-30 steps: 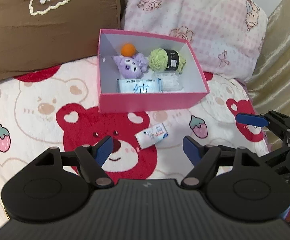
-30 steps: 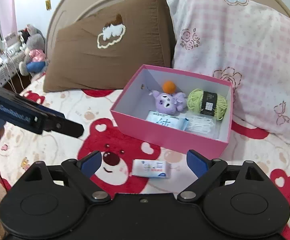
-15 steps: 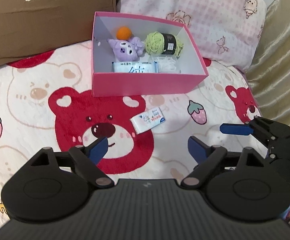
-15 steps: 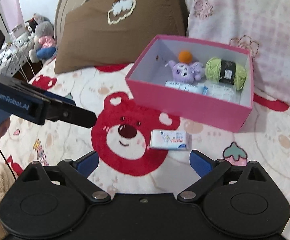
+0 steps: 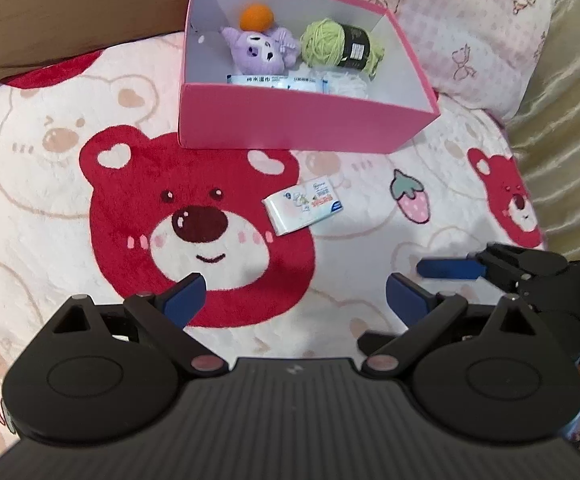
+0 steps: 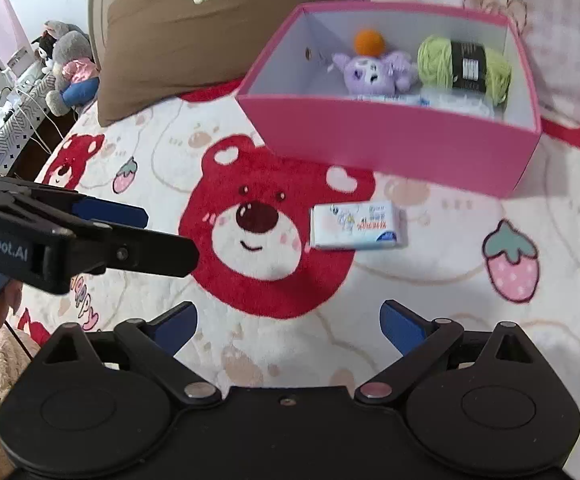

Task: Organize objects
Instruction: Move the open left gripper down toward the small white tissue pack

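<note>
Spread under everything we see a plush blanket (image 5: pixel 49 208) printed with red bear faces and strawberries, with a brown pillow (image 6: pixel 193 40) and a pink checked pillow (image 5: pixel 470 24) at the far side. Against the pillows sits an open pink box (image 5: pixel 290 120). Inside it we count an orange ball (image 5: pixel 255 16) at the far wall, a purple plush toy (image 5: pixel 259 50) just in front of it, a skein of green yarn (image 5: pixel 330 42) to the right, and a wet-wipes pack (image 5: pixel 273 80) lying along the near wall.

Just near of the box, on the blanket beside the big bear's right ear, lies a small white tissue packet (image 6: pixel 358 224), apart from both tools.

We hold the left gripper (image 5: pixel 296 300) above the bear's chin, its blue fingers spread wide and empty. Our right gripper (image 6: pixel 287 320) hangs near of the packet, likewise parted with nothing between its fingers.
</note>
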A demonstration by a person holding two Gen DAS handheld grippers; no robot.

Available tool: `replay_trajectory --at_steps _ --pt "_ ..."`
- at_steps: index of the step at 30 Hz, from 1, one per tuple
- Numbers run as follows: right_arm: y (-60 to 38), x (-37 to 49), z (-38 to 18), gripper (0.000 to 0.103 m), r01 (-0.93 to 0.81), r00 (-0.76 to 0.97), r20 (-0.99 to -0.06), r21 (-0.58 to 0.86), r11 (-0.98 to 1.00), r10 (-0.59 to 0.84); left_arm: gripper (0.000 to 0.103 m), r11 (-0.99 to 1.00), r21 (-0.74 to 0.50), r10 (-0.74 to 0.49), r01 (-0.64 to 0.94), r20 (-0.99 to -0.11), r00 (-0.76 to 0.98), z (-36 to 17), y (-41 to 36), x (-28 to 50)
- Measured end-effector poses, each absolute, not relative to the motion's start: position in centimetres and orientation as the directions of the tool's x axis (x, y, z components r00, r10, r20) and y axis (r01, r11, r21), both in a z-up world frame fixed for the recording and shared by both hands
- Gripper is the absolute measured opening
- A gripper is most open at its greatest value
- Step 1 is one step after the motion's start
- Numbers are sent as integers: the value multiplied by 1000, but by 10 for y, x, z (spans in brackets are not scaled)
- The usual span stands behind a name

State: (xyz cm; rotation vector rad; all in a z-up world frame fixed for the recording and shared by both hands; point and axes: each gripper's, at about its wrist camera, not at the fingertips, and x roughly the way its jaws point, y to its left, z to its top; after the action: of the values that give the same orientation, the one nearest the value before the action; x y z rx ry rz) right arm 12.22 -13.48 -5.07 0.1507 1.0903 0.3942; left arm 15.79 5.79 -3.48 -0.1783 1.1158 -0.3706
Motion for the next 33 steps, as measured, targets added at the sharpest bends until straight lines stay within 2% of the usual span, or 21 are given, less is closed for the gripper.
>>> replay_trajectory --at_steps 5,9,16,20,24,29,33 --pt "-128 126 -80 100 -204 294 -847 398 895 443 98 922 -333 -385 198 -844 373 -51 55 163" --pt "-122 131 -97 100 -194 298 -859 372 908 416 98 928 -315 -369 198 -841 395 -61 53 168" --pt "-128 153 -114 100 -145 415 -857 270 952 306 98 948 -274 -319 164 -843 433 -82 52 180" --pt "-136 168 -126 100 -114 483 -822 280 953 300 97 954 -263 -301 147 -834 462 -92 52 186" --pt "-130 174 -134 100 -173 520 -796 256 951 308 96 961 -230 -277 155 -824 495 -101 47 191" --pt "-116 173 -143 100 -226 621 -725 199 954 298 94 953 -265 -301 145 -803 514 -116 44 196" --pt "-111 175 -155 100 -217 654 -715 137 967 248 91 941 -321 -332 113 -799 501 -134 48 202"
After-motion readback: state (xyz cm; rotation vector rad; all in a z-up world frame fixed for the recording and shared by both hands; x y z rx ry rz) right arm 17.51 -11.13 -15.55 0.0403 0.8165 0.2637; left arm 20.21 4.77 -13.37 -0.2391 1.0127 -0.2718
